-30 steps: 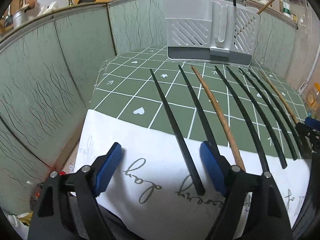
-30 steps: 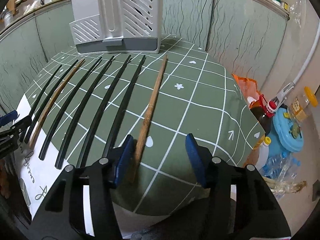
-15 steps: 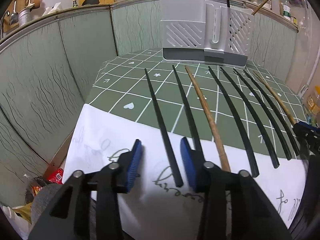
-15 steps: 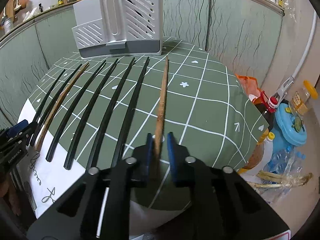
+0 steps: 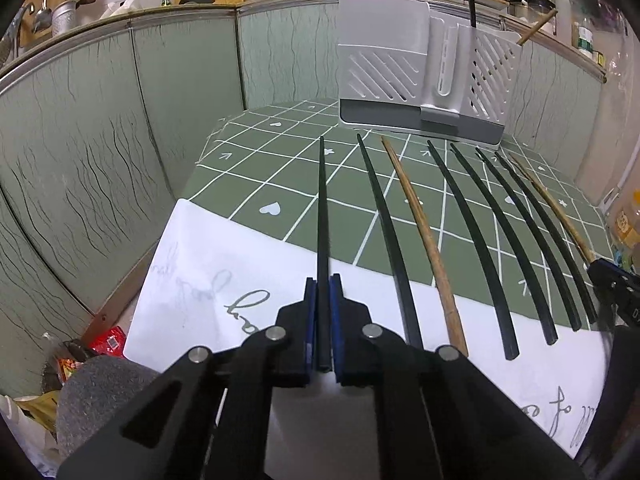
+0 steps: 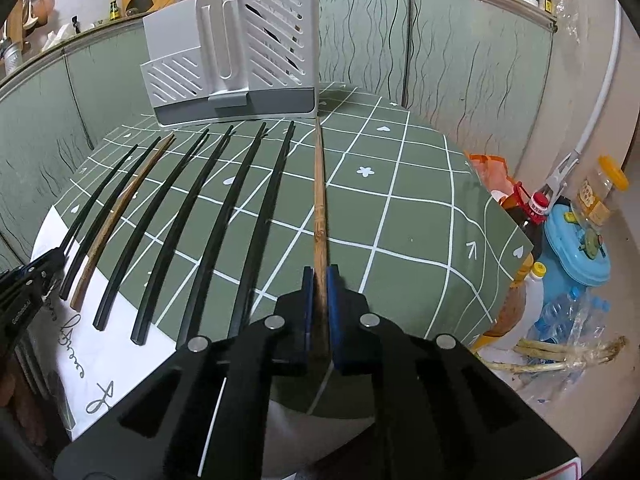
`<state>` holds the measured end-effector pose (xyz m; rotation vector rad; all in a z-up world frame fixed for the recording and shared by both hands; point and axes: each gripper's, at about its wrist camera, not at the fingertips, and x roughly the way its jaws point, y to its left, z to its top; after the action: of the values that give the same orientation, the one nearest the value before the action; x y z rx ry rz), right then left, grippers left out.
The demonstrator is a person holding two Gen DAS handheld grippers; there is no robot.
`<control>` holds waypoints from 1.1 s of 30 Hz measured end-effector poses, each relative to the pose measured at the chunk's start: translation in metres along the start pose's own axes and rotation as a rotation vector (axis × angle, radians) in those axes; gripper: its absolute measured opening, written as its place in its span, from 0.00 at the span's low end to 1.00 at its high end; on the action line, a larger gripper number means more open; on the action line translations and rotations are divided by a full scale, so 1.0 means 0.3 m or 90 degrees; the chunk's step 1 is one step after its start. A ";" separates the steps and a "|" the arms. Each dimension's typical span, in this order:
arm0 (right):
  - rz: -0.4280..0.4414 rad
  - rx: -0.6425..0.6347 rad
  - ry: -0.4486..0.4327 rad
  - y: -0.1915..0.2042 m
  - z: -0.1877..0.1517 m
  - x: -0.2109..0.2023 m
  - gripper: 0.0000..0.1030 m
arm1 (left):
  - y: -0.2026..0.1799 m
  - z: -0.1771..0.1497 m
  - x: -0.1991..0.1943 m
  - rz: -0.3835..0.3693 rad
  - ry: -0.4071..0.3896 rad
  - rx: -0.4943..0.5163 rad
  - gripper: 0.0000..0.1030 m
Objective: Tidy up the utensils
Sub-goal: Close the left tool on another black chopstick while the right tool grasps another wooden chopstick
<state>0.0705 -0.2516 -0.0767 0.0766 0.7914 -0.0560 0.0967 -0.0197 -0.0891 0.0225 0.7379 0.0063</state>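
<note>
Several chopsticks lie side by side on a green checked table mat. My left gripper is shut on the leftmost black chopstick, near its thick end. My right gripper is shut on the rightmost brown wooden chopstick, near its thick end. Between them lie several black chopsticks and one more brown chopstick. A white slotted utensil holder stands at the far edge of the table, with a black and a brown chopstick sticking up from it.
A white cloth with lettering covers the near table edge. Green panelled walls surround the table. Right of the table are bottles, a blue container and a plastic bag on the floor. Each gripper shows at the edge of the other's view.
Both grippers went from open to shut: the left closed on the leftmost black chopstick, the right on the rightmost brown one. Both views have risen slightly.
</note>
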 end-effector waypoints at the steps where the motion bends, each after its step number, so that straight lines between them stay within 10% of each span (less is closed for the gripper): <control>1: 0.001 0.000 -0.002 -0.002 0.003 -0.004 0.06 | 0.003 0.001 0.000 -0.001 0.001 -0.002 0.08; 33: 0.041 0.004 0.004 -0.009 0.072 -0.085 0.07 | 0.071 0.092 -0.099 -0.012 -0.016 -0.017 0.08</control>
<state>0.0677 -0.2558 -0.0435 0.1086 0.7939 0.0018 0.0934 0.0007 -0.0481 -0.0097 0.7135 -0.0019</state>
